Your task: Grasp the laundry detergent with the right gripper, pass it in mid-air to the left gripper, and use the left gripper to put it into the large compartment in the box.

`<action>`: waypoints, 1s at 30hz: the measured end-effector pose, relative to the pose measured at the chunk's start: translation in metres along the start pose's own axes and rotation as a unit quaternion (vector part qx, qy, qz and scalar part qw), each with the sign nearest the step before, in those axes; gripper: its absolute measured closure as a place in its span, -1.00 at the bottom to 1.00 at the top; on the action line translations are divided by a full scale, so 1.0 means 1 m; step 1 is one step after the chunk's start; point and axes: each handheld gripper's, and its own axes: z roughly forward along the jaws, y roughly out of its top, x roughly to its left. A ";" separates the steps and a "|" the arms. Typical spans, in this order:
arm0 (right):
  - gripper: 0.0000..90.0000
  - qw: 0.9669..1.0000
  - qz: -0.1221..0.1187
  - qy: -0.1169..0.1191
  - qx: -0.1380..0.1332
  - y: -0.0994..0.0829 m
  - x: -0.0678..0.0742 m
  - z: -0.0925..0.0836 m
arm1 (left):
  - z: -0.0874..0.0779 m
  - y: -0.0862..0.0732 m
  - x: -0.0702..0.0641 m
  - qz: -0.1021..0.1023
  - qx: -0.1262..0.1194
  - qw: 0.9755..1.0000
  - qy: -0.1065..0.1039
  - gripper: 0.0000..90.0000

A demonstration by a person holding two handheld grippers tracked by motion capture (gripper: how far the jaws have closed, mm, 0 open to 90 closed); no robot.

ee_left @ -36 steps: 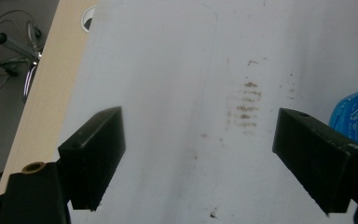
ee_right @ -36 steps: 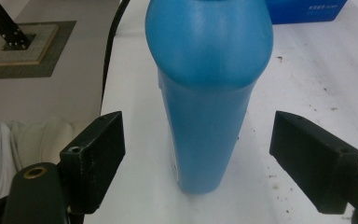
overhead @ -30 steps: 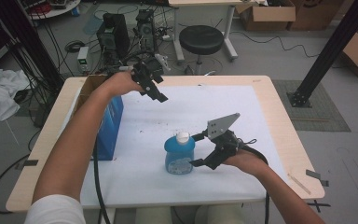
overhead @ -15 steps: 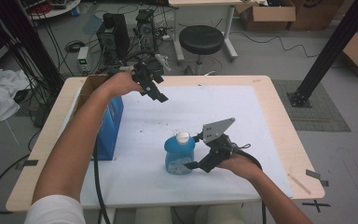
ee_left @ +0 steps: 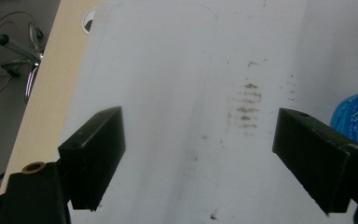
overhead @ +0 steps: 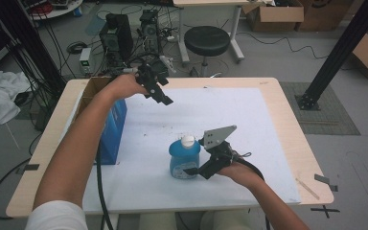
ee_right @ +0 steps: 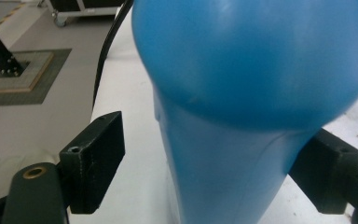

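A blue bottle [overhead: 184, 160] with a white cap [overhead: 188, 140] stands upright on the white sheet [overhead: 258, 124] that covers the table [overhead: 287, 105], toward the near side. The right gripper [overhead: 196, 170] sits low against it, jaws spread wide to either side of the bottle's body, one jaw clearly off the plastic, not clamped. The left gripper [overhead: 165, 98] hovers above the far part of the sheet, jaws wide apart and empty, beside a blue box [overhead: 112, 129] at the table's left edge.
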 end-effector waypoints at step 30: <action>-0.40 0.999 0.017 0.004 -0.037 -0.010 -0.002 0.020 | -0.001 -0.004 0.000 -0.004 -0.001 1.000 0.002 -0.60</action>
